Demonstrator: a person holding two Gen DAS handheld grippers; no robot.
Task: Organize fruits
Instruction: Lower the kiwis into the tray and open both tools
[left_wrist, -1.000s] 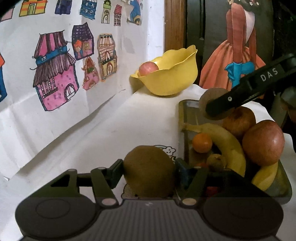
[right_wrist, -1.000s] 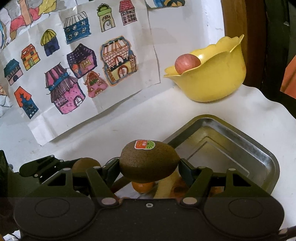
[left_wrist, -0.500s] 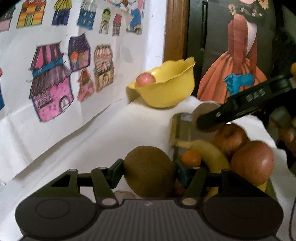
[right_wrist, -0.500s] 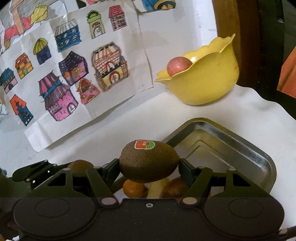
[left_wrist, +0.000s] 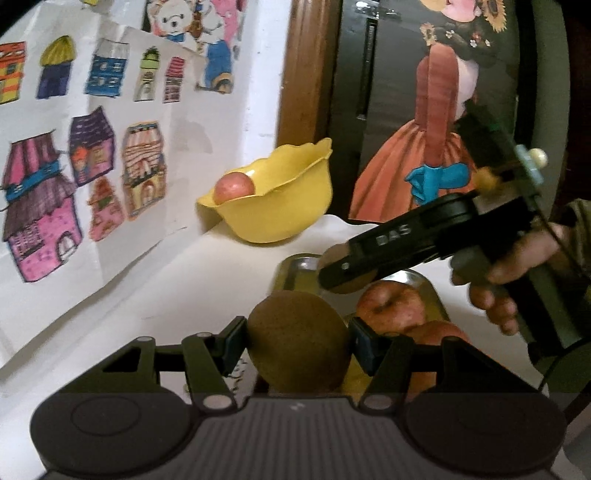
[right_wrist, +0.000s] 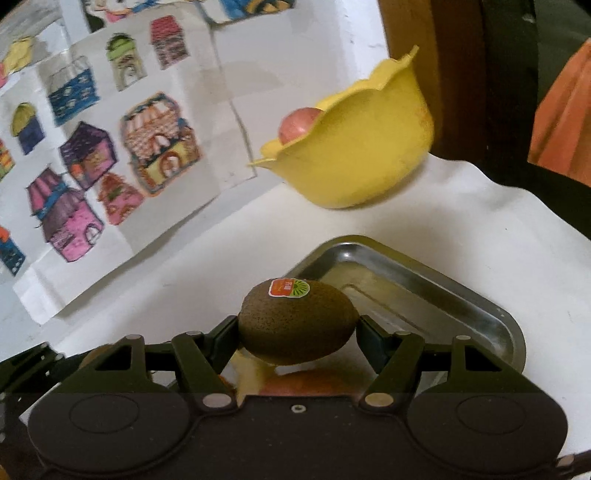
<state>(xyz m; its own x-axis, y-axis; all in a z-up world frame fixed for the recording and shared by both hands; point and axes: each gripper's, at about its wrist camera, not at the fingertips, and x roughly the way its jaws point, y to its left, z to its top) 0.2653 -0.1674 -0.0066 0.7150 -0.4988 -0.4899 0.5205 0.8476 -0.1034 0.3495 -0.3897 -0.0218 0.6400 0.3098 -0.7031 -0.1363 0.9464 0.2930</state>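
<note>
My left gripper (left_wrist: 297, 338) is shut on a brown kiwi (left_wrist: 298, 341), held above the near end of a metal tray (left_wrist: 291, 263). My right gripper (right_wrist: 295, 330) is shut on a second kiwi (right_wrist: 295, 325) with a red and green sticker, over the same tray (right_wrist: 461, 295). In the left wrist view the right gripper (left_wrist: 347, 271) shows from the side with that kiwi (left_wrist: 328, 256) behind its finger, and a hand (left_wrist: 513, 266) holds it. Two red apples (left_wrist: 391, 308) lie in the tray below. A yellow bowl (left_wrist: 273, 206) at the back holds one apple (left_wrist: 234, 188).
Paper drawings of coloured houses (right_wrist: 110, 155) hang on the white wall to the left. A wooden door frame (left_wrist: 306, 74) and a poster of a figure in an orange dress (left_wrist: 436, 147) stand behind the bowl. White tablecloth (right_wrist: 480, 221) shows between tray and bowl.
Both grippers have risen and moved toward the yellow bowl, each still holding its kiwi. The tray's banana and small orange have slipped out of sight below the left gripper.
</note>
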